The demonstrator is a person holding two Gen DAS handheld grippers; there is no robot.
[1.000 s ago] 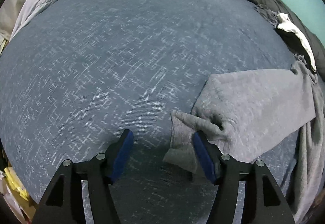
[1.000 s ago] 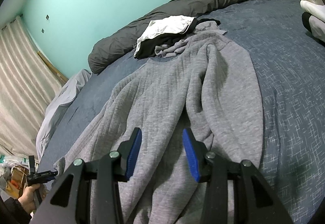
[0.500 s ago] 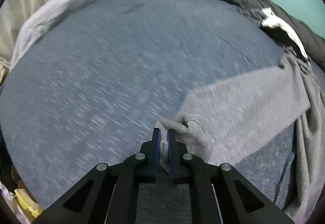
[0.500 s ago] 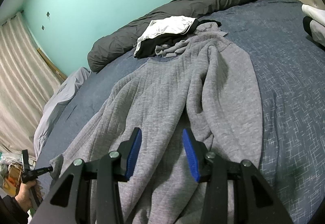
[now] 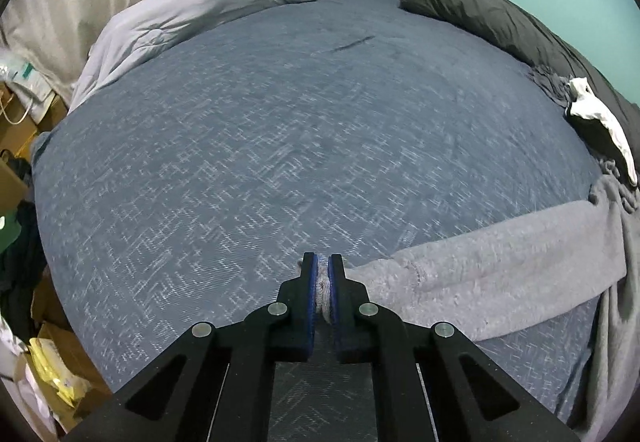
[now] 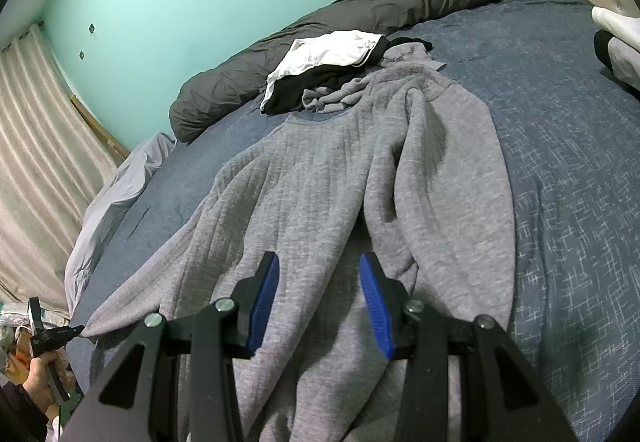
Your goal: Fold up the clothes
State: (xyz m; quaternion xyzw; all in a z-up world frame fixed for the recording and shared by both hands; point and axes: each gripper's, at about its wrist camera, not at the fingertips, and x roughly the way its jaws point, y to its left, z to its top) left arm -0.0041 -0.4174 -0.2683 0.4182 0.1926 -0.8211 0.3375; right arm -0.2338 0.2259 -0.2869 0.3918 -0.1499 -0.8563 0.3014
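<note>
My left gripper is clamped on the cuff of the grey sweatshirt's sleeve, blue pads nearly together with a wad of grey knit squeezed between them. The sleeve runs out from the cuff to the garment's body at the right edge of the left wrist view, drawn fairly straight and lying over the blue patterned bedspread.

My right gripper hangs over the lower part of the grey sweatshirt, jaws about half open and closed on nothing; the cloth lies under and between the fingers, but the pads do not press on it. From this side I can see the garment lying lengthwise on the bed, its neck end up by a white and black garment and the rolled dark duvet, a deep fold down its middle. At the far left of this view the left gripper shows small, with the sleeve end in it.

As I judge it, this is the sleeve step: the cuff is taken and the arm of the garment is stretched out, ready to be laid across the body. The fold itself is not yet made.

The next move calls for carrying the cuff over toward the middle of the sweatshirt without dragging the body along (loose knit like this tends to follow the pull). My right gripper is well placed to pin the body down while the sleeve comes across, and the central fold will want smoothing before anything is laid on top of it.
</note>
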